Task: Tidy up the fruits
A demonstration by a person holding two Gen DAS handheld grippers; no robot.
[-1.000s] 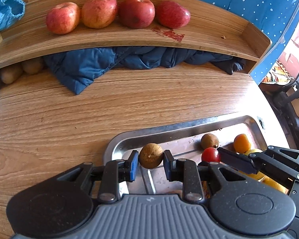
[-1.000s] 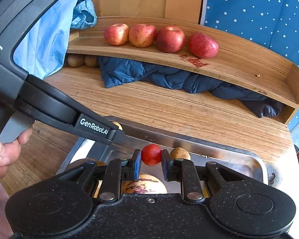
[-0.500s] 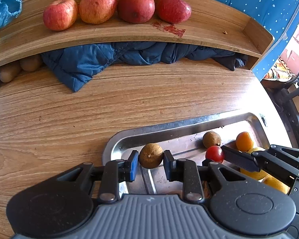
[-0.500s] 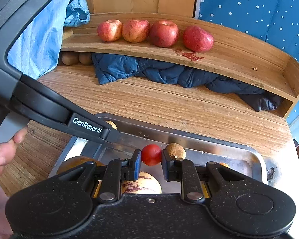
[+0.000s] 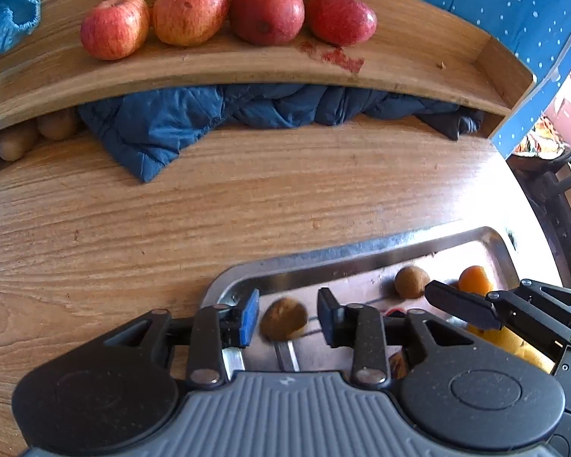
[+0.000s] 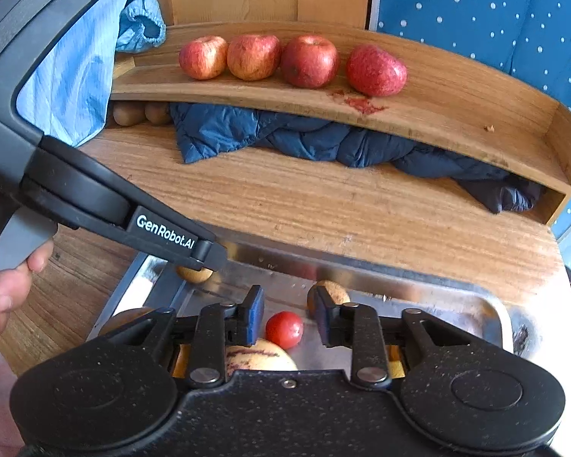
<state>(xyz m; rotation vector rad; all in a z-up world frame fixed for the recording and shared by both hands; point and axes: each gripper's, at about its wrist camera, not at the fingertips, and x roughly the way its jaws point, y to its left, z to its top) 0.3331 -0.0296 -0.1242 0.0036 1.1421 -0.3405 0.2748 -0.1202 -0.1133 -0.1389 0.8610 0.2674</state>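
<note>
Landmark: the steel tray (image 5: 361, 255) on the wooden table (image 5: 209, 221); places below are given from it.
Done: four apples (image 6: 308, 61) sit in a row on the wooden shelf (image 6: 456, 114), well beyond the tray. Two brown fruits (image 5: 57, 125) lie under the shelf's left end, beside a blue jacket (image 5: 194, 122). This sorting looks finished, as a judgement.
Left: the tray holds a brown fruit (image 5: 283, 323) near its left end, a second brown one (image 5: 411, 282) further right, a tomato (image 6: 284, 329), an orange fruit (image 5: 475, 280), yellow pieces (image 5: 510, 342) and a pale streaked fruit (image 6: 260, 354). Roughly half the job remains, by my estimate.
Left gripper (image 5: 287, 318): over the tray's left end, jaws wide, straddling the brown fruit with a gap on each side; nothing held.
Right gripper (image 6: 288, 316): over the tray's middle, jaws wide, tomato between them and untouched.
Step in hand: neither fruit is gripped yet; both seem lined up for a pick.
</note>
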